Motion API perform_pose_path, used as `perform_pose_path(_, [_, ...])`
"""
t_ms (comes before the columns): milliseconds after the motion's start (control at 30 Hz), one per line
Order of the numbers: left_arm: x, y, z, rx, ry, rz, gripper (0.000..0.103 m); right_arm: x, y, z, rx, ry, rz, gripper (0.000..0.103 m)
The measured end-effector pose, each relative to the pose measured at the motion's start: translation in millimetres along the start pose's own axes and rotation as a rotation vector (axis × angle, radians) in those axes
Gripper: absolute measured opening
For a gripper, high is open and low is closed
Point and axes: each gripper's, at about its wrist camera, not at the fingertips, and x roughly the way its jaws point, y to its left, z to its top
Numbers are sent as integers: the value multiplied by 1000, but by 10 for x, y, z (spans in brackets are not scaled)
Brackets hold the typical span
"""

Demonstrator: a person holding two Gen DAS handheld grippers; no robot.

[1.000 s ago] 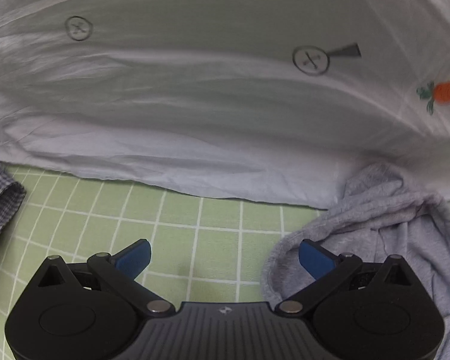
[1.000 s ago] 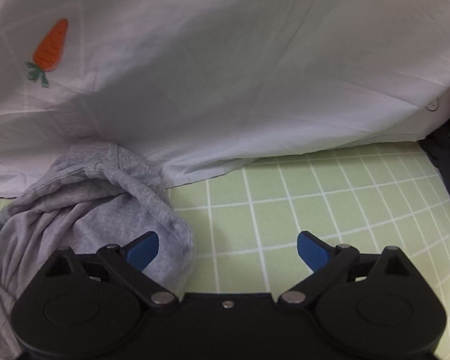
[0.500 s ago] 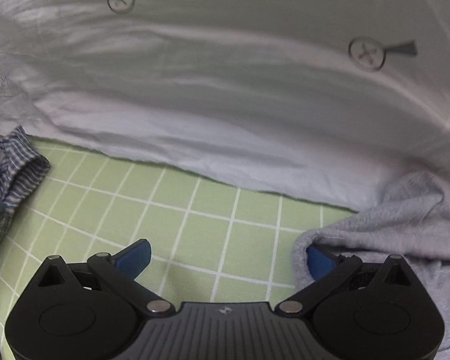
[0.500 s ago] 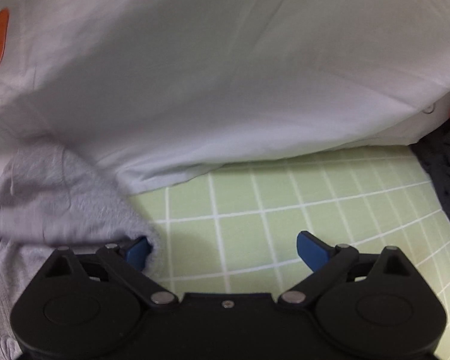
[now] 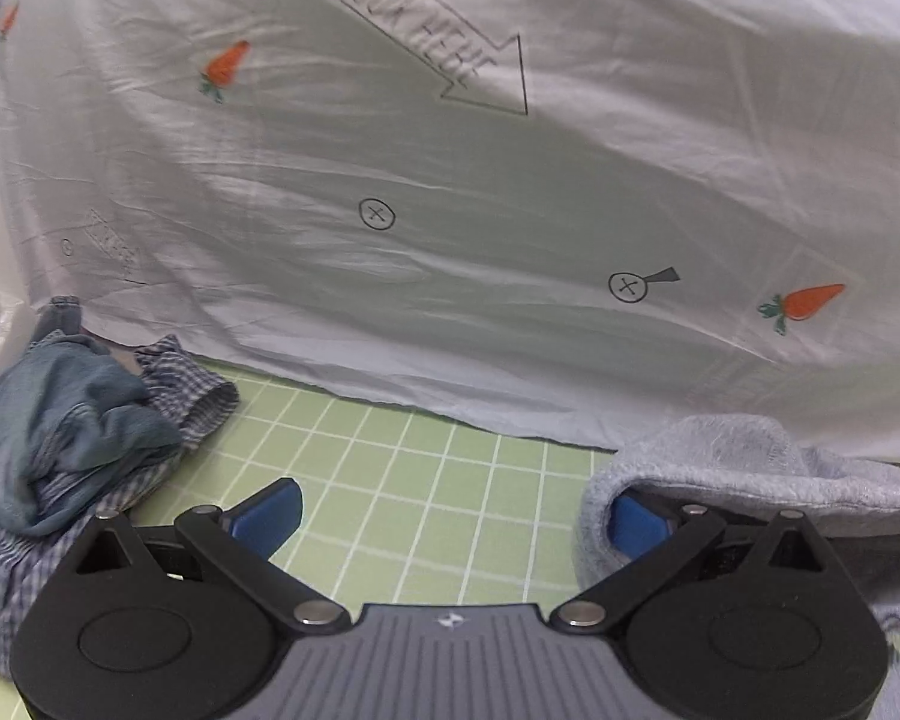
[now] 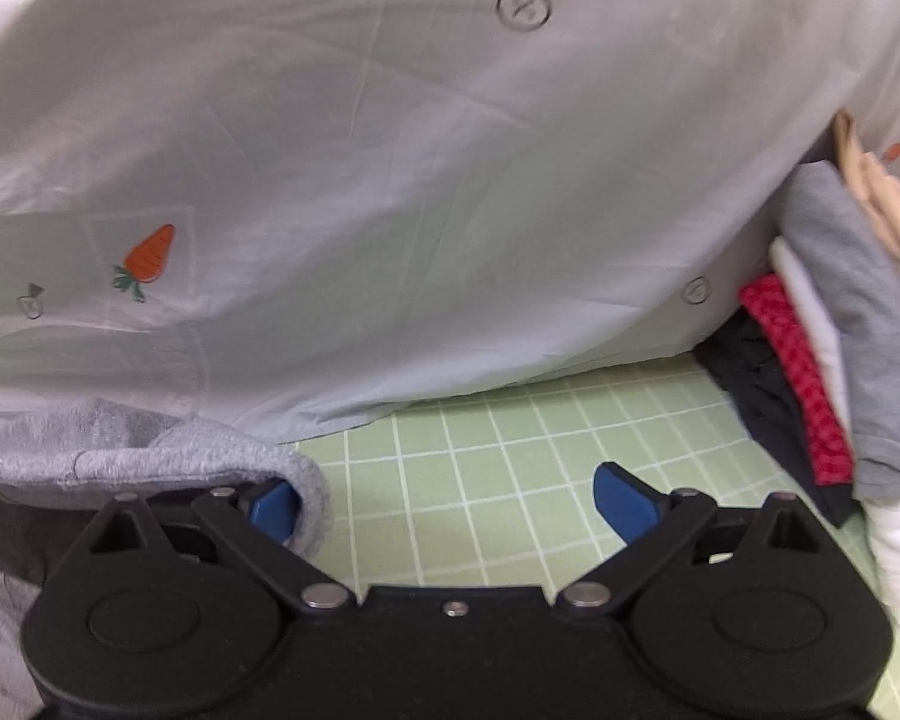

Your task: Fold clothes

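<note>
My left gripper [image 5: 447, 513] and right gripper [image 6: 447, 498] are spread wide, each hooking the grey garment [image 5: 750, 462] at the frame's lower edge. Next: pinch both edges, spread it on the green mat [image 5: 426, 468].

A home laundry corner — green grid mat [image 5: 426, 468], carrot-print sheet [image 5: 450, 180], stacked folded clothes [image 6: 828, 360].

Behind us: sheet [image 5: 450, 192]
Under us: mat [image 5: 402, 480]
Left: crumpled clothes [image 5: 66, 432]
Middle: sweatshirt [image 5: 750, 468]
Right: folded stack [image 6: 822, 348]
</note>
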Motion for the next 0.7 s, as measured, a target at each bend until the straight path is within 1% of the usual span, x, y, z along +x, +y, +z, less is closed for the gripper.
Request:
perform_pose_path(100, [-237, 68, -157, 12, 1, -5, 103, -275, -53, -173, -20, -8, -13, 99])
perform_pose_path(167, [-354, 110, -273, 18, 8, -3, 103, -407, -102, -306, -22, 2, -11, 99])
perform_pose_path(300, [-571, 179, -577, 8, 55, -3, 103, -635, -184, -585, -6, 25, -4, 99])
perform_pose_path(467, [-672, 212, -892, 6, 138, -5, 103, -745, -205, -906, -10, 76, -16, 99])
perform_pose_path(633, [-671, 166, -1086, 40, 224, -43, 103, -757, -170, -1140, -32, 134, -13, 99])
perform_pose_path(700, [-691, 160, -1111, 42, 229, -59, 103, -750, -132, -1182, -46, 157, -10, 99])
